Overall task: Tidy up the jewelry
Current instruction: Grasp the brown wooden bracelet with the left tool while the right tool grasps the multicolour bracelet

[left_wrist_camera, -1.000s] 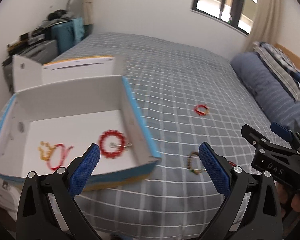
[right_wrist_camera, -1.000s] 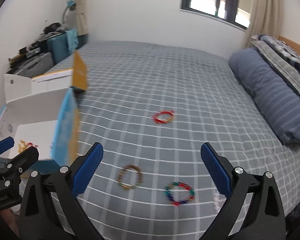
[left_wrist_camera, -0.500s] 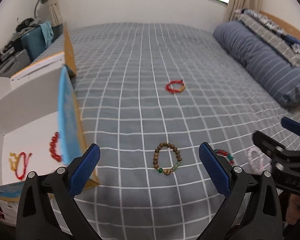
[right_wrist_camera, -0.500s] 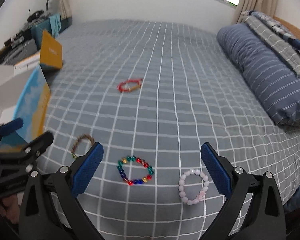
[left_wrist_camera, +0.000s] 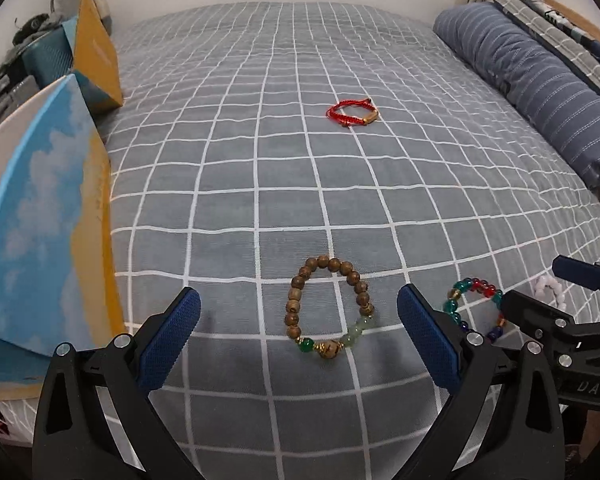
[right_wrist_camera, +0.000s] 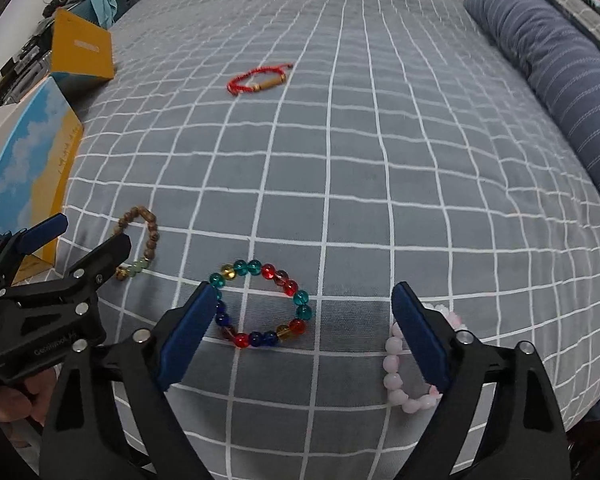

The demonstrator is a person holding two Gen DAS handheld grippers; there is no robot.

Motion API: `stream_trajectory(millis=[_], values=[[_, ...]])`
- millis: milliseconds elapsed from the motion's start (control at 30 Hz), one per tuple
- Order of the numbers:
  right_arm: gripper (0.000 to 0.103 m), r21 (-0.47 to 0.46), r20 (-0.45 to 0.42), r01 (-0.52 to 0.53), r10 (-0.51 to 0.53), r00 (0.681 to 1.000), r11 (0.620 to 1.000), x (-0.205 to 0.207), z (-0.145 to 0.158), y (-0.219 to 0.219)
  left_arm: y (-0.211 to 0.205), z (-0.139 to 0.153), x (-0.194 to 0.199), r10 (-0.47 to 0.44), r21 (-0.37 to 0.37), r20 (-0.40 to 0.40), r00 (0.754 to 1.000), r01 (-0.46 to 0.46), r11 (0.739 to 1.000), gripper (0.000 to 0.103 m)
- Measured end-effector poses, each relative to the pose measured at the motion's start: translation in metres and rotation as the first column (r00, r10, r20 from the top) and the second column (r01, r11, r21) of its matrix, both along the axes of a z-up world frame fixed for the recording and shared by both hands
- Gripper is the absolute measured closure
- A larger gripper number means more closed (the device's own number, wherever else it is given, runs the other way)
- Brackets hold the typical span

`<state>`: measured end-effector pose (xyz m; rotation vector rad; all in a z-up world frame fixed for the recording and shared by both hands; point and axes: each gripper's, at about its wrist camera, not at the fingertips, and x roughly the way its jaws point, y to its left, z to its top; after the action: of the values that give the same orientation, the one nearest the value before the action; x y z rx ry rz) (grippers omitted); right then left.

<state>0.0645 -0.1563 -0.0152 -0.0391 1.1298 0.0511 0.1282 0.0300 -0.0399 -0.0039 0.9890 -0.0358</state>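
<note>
My left gripper [left_wrist_camera: 298, 326] is open and empty, low over the bed, with a brown wooden bead bracelet [left_wrist_camera: 330, 312] lying between its fingers. My right gripper [right_wrist_camera: 304, 320] is open and empty, with a multicoloured glass bead bracelet [right_wrist_camera: 262, 304] between its fingers. A pink bead bracelet [right_wrist_camera: 410, 368] lies partly behind the right finger. A red cord bracelet [left_wrist_camera: 352, 113] lies farther up the bed. The box [left_wrist_camera: 40, 216] with a blue and yellow side stands at the left. In the right wrist view the wooden bracelet [right_wrist_camera: 140, 236] lies by the left gripper [right_wrist_camera: 76, 248].
The bed has a grey checked cover [left_wrist_camera: 284, 168]. A blue striped pillow [left_wrist_camera: 540, 80] lies along the right side. A yellow box flap [left_wrist_camera: 96, 52] stands at the far left. Cluttered shelves [right_wrist_camera: 24, 52] lie beyond the bed's left edge.
Both grippers have swung away from the box and dropped closer to the bed. The wooden bracelet now sits between the left fingers, the multicoloured one between the right fingers.
</note>
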Motion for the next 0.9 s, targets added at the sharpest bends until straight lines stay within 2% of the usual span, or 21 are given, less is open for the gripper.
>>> stream_trajectory(millis=[167,267,400,467,533,600,633,667,700,900], values=[[0.031,0.036,-0.073,0.019,-0.016,0.997,0.999,0.008,-0.019,-0.007,-0.002,-0.011,0.008,0.003,-0.009,-0.031,1.0,-0.003,1.0,0.009],[0.037,0.029,-0.106,0.008,-0.005,0.994,1.0,0.013,-0.028,-0.005,-0.004,-0.017,0.012,-0.018,-0.058,-0.071,0.997,0.014,0.998,0.023],[0.044,0.008,-0.129,-0.001,0.002,0.992,1.0,0.017,-0.036,-0.003,-0.012,-0.024,0.016,-0.034,-0.041,-0.102,0.994,0.03,0.999,0.037],[0.052,0.003,-0.128,0.0,0.0,0.992,1.0,0.018,-0.035,-0.004,-0.014,-0.025,0.016,-0.033,-0.037,-0.108,0.994,0.029,0.999,0.043],[0.065,0.006,-0.128,0.004,-0.004,0.992,1.0,0.019,-0.033,-0.006,-0.016,-0.025,0.016,-0.031,-0.03,-0.112,0.993,0.028,0.999,0.051],[0.073,0.02,-0.133,-0.002,0.005,0.991,1.0,0.019,-0.033,-0.008,-0.016,-0.025,0.016,-0.022,-0.024,-0.113,0.993,0.019,1.0,0.066],[0.081,0.025,-0.134,-0.004,0.007,0.991,1.0,0.019,-0.033,-0.009,-0.015,-0.024,0.016,-0.017,-0.021,-0.115,0.993,0.014,1.0,0.072],[0.086,0.025,-0.132,-0.004,0.007,0.991,1.0,0.019,-0.032,-0.011,-0.013,-0.024,0.017,-0.014,-0.021,-0.118,0.993,0.011,1.0,0.086],[0.092,0.027,-0.13,-0.002,0.005,0.991,1.0,0.019,-0.032,-0.012,-0.012,-0.023,0.017,-0.015,-0.025,-0.126,0.992,0.012,1.0,0.094],[0.094,0.054,-0.102,0.013,-0.008,0.995,0.998,0.015,-0.021,-0.02,-0.013,-0.01,0.016,-0.036,-0.034,-0.116,0.993,0.033,0.999,0.095]])
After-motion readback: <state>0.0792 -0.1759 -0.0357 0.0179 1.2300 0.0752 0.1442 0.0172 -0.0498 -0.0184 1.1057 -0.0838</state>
